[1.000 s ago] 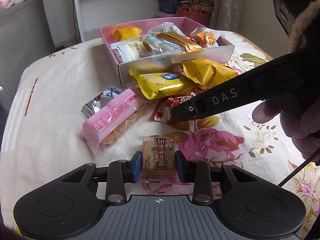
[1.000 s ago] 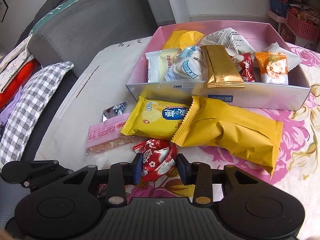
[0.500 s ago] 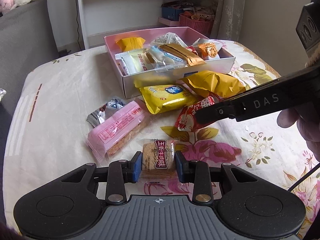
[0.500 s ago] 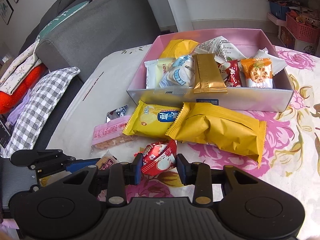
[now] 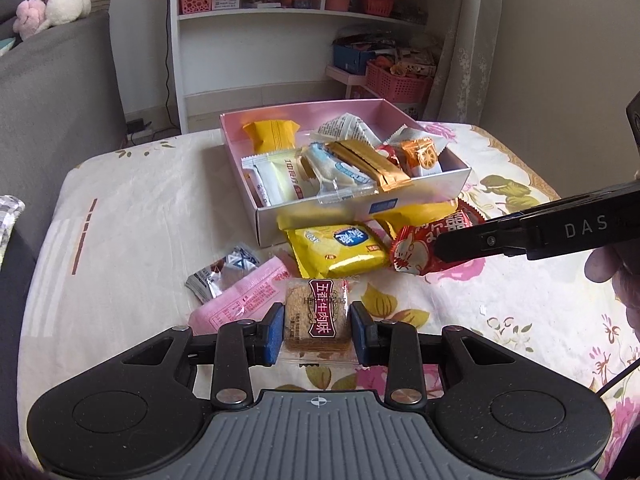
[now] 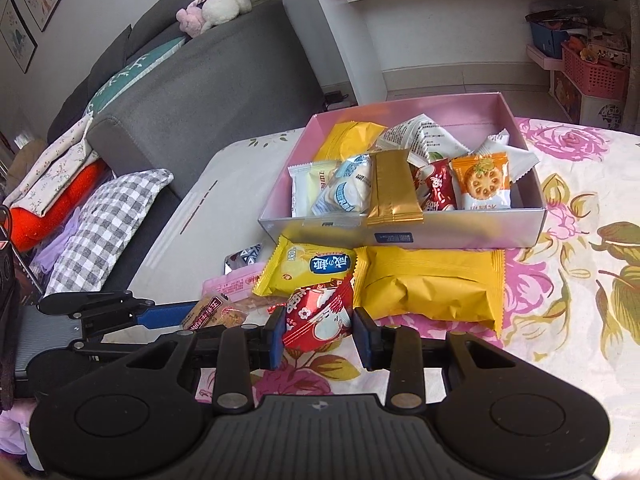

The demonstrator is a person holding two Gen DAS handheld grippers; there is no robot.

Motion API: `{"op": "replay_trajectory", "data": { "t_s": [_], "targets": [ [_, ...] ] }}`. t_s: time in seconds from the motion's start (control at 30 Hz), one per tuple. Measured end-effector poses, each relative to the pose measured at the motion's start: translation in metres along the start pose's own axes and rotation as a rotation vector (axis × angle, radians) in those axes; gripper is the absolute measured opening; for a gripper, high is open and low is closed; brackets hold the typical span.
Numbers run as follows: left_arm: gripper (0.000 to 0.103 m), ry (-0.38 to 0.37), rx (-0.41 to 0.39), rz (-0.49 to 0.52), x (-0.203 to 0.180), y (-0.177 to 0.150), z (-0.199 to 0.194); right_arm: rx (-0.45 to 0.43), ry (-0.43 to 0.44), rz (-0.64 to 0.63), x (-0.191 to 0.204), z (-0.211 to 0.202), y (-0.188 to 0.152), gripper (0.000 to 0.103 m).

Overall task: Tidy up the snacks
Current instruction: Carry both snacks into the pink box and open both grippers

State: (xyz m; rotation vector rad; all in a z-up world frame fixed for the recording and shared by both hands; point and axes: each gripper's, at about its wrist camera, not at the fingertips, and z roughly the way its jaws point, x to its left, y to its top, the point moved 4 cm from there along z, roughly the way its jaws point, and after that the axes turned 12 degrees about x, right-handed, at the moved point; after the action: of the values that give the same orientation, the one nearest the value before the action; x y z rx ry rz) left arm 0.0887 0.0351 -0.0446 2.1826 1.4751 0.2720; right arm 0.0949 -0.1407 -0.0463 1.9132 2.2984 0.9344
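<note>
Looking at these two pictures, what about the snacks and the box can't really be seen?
- Box floor: both views, covered by snack packs.
- Pink pack: left view, near end behind the left fingers; right view, mostly under the yellow pack.
- Big yellow bag: left view, mostly behind the box and the red pack.
- Small print on packs: too small in both views.

A lived-in home sitting room: a grey sofa with a plush rabbit on its back stands left, framed pictures hang above, white shelves with pink baskets stand far, and a floral cloth covers the near table.
</note>
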Motion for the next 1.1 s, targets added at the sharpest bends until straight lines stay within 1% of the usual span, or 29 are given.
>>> {"op": "replay_trajectory", "data": {
  "t_s": [0.17, 0.33, 0.53, 0.83, 0.93, 1.1],
  "targets": [
    [0.032, 0.004, -0.04, -0.021, 0.0, 0.015, -0.005, -0.049, 0.008, 0.044, -0.011, -0.015, 0.008, 0.027],
    [0.032, 0.01, -0.081, -0.053, 0.003, 0.033, -0.007, -0.107, -0.007, 0.1, -0.025, -0.026, 0.018, 0.027],
    [0.032, 0.027, -0.12, -0.096, 0.004, 0.055, 0.003, -0.157, -0.009, 0.185, -0.042, -0.027, 0.031, 0.027],
    [0.032, 0.089, -0.109, -0.175, 0.006, 0.078, 0.037, -0.205, -0.035, 0.287, -0.063, -0.012, 0.049, 0.028],
    [0.032, 0.116, -0.104, -0.201, 0.008, 0.082, 0.045, -0.215, -0.052, 0.295, -0.068, -0.006, 0.055, 0.028],
    [0.032, 0.13, -0.123, -0.233, 0.01, 0.091, 0.053, -0.22, -0.061, 0.29, -0.07, 0.004, 0.061, 0.028]
  ]
}}
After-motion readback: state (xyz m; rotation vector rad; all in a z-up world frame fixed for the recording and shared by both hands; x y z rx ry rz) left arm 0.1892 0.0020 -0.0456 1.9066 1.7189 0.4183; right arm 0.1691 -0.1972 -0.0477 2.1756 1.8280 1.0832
